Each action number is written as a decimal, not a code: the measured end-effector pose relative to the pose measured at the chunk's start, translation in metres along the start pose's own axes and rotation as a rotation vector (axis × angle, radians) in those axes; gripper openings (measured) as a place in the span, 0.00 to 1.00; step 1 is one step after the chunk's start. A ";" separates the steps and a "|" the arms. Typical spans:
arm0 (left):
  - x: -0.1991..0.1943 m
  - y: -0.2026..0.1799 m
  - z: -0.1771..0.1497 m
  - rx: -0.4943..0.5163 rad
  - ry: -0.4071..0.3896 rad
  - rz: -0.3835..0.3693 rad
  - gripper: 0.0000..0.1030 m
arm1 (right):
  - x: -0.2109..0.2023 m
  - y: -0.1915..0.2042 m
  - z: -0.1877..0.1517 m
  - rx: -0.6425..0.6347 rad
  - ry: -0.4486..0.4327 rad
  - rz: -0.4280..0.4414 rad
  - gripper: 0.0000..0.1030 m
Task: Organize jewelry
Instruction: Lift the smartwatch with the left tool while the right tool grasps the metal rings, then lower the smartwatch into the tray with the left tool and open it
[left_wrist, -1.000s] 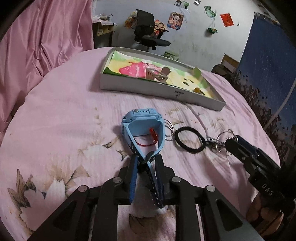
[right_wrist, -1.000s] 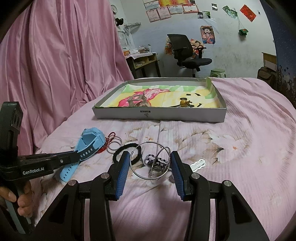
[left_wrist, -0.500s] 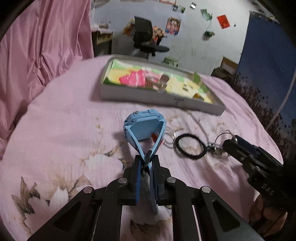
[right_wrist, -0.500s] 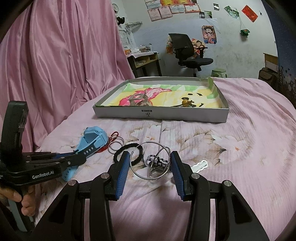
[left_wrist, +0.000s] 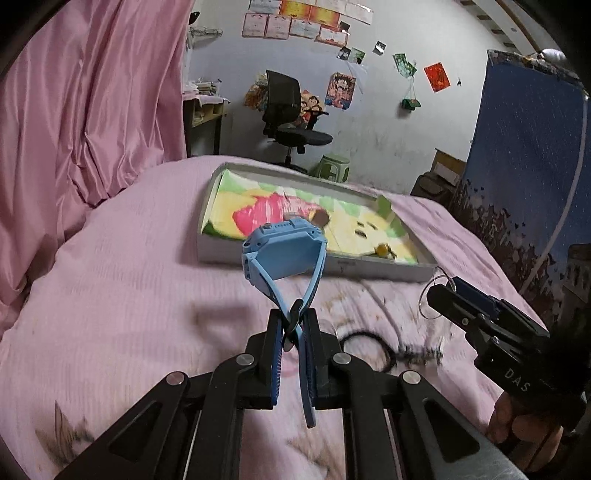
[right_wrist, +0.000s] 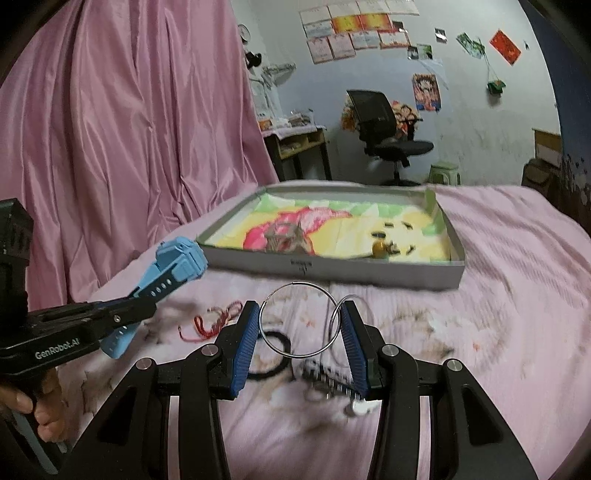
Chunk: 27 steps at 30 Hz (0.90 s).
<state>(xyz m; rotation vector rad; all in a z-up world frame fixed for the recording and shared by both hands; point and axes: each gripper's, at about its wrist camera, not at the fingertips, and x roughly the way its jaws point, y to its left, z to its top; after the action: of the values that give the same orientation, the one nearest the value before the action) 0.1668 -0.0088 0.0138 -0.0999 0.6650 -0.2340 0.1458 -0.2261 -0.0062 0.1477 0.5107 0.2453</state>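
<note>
A: Your left gripper (left_wrist: 294, 334) has its jaws pinching the blue watch (left_wrist: 284, 251) by both straps, up off the bed (left_wrist: 129, 295).

B: Only your right view shows the red string (right_wrist: 216, 321); there, your right gripper (right_wrist: 298, 325) squeezes two linked silver rings (right_wrist: 295, 319) before the tray (right_wrist: 369, 275).

The left hand-held gripper (left_wrist: 295, 332) clamps both straps of a light-blue plastic wristwatch (left_wrist: 284, 251) above the pink floral bed (left_wrist: 129, 295).

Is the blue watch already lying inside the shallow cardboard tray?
No, the light-blue plastic watch hangs by its strap from the shut left tongs, above the pink bedsheet, short of the shallow cardboard tray.
</note>
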 end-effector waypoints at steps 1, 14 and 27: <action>0.003 0.001 0.006 0.000 -0.009 0.001 0.10 | 0.001 0.001 0.003 -0.006 -0.006 0.000 0.39; 0.065 0.018 0.062 -0.062 -0.022 -0.014 0.10 | 0.046 -0.008 0.063 -0.065 -0.069 -0.027 0.39; 0.117 0.038 0.067 -0.114 0.106 0.012 0.11 | 0.109 -0.015 0.073 -0.101 0.042 -0.099 0.39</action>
<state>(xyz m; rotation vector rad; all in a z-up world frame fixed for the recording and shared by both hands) 0.3046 0.0004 -0.0101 -0.1942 0.7844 -0.1908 0.2771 -0.2168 0.0035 0.0188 0.5445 0.1774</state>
